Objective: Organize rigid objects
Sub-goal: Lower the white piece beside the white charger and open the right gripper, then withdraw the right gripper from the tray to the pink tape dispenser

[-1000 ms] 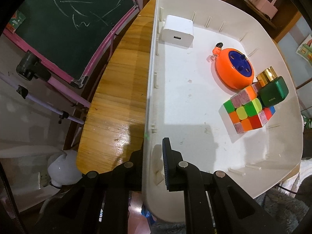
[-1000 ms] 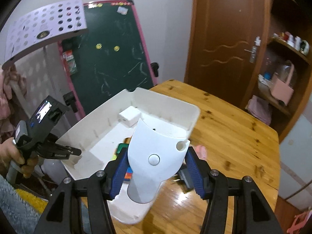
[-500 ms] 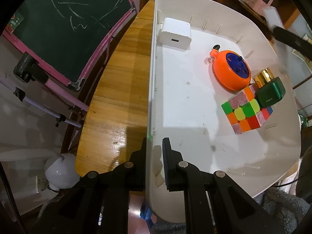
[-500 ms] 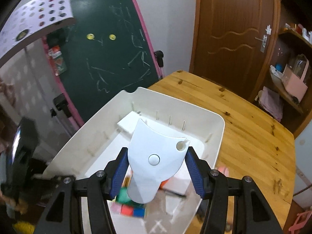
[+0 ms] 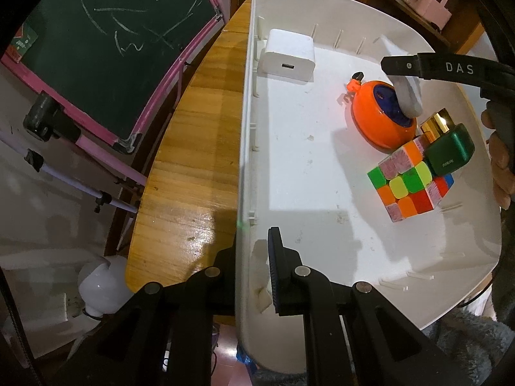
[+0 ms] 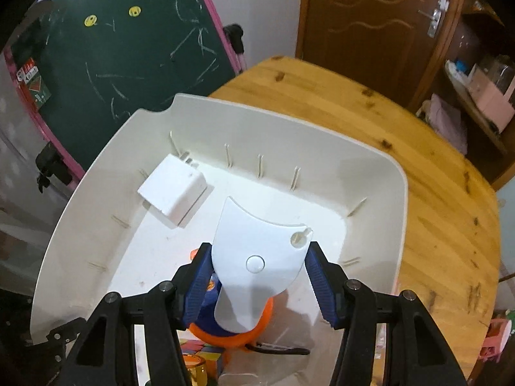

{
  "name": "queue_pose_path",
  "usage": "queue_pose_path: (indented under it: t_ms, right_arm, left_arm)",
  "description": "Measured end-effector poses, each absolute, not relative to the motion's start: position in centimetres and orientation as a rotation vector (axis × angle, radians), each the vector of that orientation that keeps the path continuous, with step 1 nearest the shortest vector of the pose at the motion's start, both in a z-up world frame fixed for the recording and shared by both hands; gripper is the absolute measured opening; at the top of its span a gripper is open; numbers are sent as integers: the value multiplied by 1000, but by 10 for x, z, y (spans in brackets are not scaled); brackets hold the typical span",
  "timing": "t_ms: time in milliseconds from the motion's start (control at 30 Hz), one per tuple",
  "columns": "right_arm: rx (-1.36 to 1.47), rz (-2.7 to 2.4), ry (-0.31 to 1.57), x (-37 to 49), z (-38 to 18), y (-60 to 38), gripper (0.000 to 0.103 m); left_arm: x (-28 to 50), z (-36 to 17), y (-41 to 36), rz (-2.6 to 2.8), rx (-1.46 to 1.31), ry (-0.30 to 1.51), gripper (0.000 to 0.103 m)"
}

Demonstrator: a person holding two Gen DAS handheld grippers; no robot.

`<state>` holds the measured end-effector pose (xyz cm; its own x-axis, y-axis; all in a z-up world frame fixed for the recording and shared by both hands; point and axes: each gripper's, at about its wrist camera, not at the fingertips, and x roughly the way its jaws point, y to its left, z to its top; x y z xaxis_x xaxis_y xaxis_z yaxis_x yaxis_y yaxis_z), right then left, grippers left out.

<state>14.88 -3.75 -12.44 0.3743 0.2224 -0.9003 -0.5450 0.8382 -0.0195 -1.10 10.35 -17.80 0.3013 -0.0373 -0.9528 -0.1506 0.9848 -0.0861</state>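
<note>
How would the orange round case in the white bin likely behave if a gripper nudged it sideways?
The orange round case looks like hard, glossy plastic, so it would probably slide rather than bend. It lies tilted against the puzzle cube, so a push might shift both. Its round rim could let it roll if tipped up.

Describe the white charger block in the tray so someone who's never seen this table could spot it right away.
On the round wooden table sits a large white plastic tray. In its far corner nearest the green chalkboard lies a white rectangular charger block, alone against the wall. It is the only plain white item with a small port; the others, clustered opposite, are brightly coloured.
</note>
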Motion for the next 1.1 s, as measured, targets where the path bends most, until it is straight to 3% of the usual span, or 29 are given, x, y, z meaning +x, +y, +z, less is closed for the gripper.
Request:
queue_pose_path:
  t_ms: [167,1100]
  right_arm:
    - [-326,501,1051,143,-117,-42,66]
    - [-221,461,767,65,-20,-138,66]
  left_arm:
    - [-10,-177,101,82,-166,1269,12]
    - [-10,-175,96,149,-153,1291,12]
